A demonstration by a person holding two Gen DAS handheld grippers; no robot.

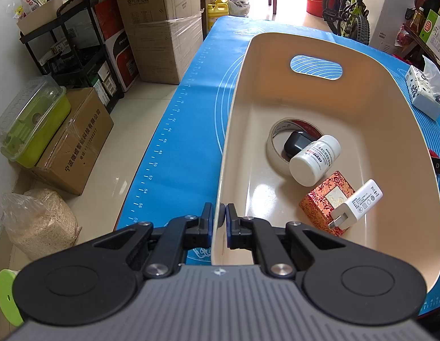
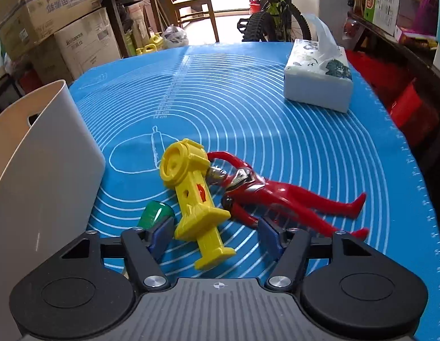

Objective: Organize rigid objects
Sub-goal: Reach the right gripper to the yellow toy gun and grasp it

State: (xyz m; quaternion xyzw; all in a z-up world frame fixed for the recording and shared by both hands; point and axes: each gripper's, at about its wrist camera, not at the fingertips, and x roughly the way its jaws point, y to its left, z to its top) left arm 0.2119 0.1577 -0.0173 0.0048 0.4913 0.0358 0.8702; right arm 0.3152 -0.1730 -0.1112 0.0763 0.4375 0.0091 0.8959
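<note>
Task roughly half done, judging by contents. Beige bin (image 1: 279, 91) sits on the blue mat (image 1: 191, 91) and already holds four things: tape roll (image 1: 274, 145) at the far middle of the floor, a dark small item (image 1: 295, 142) lying inside the roll's ring, white pill bottle (image 1: 315, 160) on its side leaning on the roll's near right edge, red patterned box (image 1: 322, 199) nearer and right, white charger plug (image 1: 354, 204) resting on top of that box. Left gripper (image 1: 219, 221) has its jaws pinched on the bin's near left rim, one pad outside the wall and one inside, steadying the bin, I'd say. Left to do, right wrist view: three items out on the mat, just right of the bin wall (image 2: 49, 153). Yellow plastic toy (image 2: 194, 196) lies diagonally, its near end between the pads of the right gripper (image 2: 217, 234); jaws wide open, not touching it as far as I can tell. Green small cylinder (image 2: 154, 214) lies just left of the yellow toy, right by the left pad. Red action figure (image 2: 265, 196) on its back, head touching or tucked under the yellow toy, legs pointing right. Tissue box (image 2: 316, 76) far right on the mat, well apart; unclear whether it counts. Likely next pick is the yellow toy.
</note>
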